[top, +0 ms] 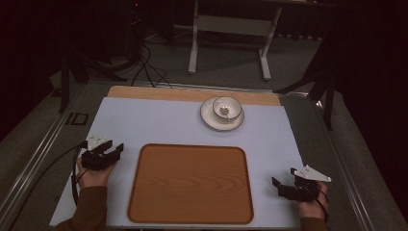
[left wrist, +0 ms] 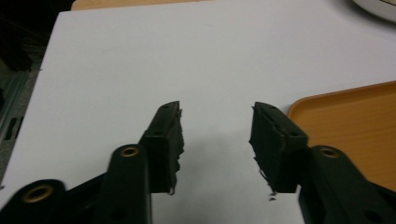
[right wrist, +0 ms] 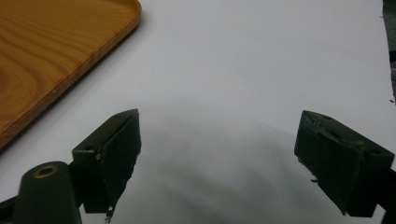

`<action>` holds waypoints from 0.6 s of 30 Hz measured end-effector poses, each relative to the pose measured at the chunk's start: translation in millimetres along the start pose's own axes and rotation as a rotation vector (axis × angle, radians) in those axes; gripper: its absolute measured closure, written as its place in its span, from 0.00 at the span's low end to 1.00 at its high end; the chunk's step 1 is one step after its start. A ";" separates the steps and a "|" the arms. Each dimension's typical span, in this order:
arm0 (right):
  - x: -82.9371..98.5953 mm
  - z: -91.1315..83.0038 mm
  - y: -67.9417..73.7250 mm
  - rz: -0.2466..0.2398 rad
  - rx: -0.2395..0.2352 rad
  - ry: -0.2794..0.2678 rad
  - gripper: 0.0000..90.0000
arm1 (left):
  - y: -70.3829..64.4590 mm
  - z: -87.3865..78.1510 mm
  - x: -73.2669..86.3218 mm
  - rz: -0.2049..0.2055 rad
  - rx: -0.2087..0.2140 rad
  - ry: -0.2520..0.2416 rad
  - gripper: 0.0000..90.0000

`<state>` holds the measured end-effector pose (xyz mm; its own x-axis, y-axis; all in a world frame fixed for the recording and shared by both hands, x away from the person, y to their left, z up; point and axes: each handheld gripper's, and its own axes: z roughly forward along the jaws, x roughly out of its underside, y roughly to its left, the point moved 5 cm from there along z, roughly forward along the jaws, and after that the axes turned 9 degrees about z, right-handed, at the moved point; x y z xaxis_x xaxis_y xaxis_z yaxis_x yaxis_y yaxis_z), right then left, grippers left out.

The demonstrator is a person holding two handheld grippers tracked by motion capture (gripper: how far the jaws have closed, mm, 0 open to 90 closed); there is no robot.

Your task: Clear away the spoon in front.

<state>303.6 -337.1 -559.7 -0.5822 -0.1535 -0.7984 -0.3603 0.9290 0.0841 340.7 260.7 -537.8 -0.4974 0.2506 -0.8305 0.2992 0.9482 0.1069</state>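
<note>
Plainly, both tools sit idle at the near corners of the white mat (top: 159,120), so the work in hand looks like moving the crockery onto the wooden tray (top: 190,185).

Starting at the left: the left gripper (top: 115,150) rests on the mat just beside the tray's left edge, its jaws released with a clear gap and nothing between them. In the left gripper view, its torn, frayed pads (left wrist: 170,140) could, I judge, slip on smooth glazed ware.

Moving to the middle, the tray lies empty in front of the person. Beyond it, near the mat's far edge, stands the saucer (top: 211,121) with the small bowl (top: 227,107) set on it, slightly off-centre toward the right; something small and pale lies inside the bowl, too small to identify. The bowl is loose on the saucer, so lifting the saucer by one rim could tilt it and let the bowl slide off or spill its contents. A pinch on a thin rim could also twist out of the grip.

At the right, the right gripper (top: 279,187) lies well apart from the tray's right edge, jaws spread wide and empty.

Counted: two grippers, one tray, one saucer, one bowl, one mat.
</note>
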 end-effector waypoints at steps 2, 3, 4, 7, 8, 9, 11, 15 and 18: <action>0.2 -0.9 -0.1 0.004 -0.001 -0.002 0.16 | -3.4 1.7 -0.4 0.012 0.005 0.008 0.63; 0.2 -0.9 -0.1 0.004 -0.001 -0.002 0.16 | -5.0 2.4 -1.1 0.016 0.004 0.007 0.63; 0.1 -1.1 0.2 0.006 -0.002 -0.004 0.16 | -6.6 3.0 -2.1 0.020 0.017 0.009 0.63; -0.6 -1.2 0.9 0.002 0.002 -0.007 0.16 | -10.2 3.6 -7.8 0.034 0.038 0.013 0.64; -0.8 -1.2 1.1 0.000 0.003 -0.008 0.16 | -14.0 2.0 -14.1 0.046 0.043 0.002 0.63; -0.8 -1.2 1.1 0.000 0.003 -0.008 0.16 | -14.0 2.0 -14.1 0.046 0.043 0.002 0.63; -0.9 -1.8 1.6 0.001 0.005 -0.012 0.16 | -24.0 1.1 -22.9 0.089 0.055 -0.002 0.61; -1.0 -2.1 1.2 0.004 0.006 -0.016 0.16 | -32.7 -0.6 -34.4 0.118 0.067 -0.022 0.59; -1.2 -2.3 1.0 0.007 0.002 -0.019 0.16 | -39.3 -1.4 -43.5 0.117 0.081 -0.053 0.59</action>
<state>302.3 -336.7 -557.3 -0.5708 -0.1408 -0.8089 -0.3550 0.9307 0.0884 349.4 212.8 -505.1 -0.4121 0.3456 -0.8431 0.4186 0.8937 0.1617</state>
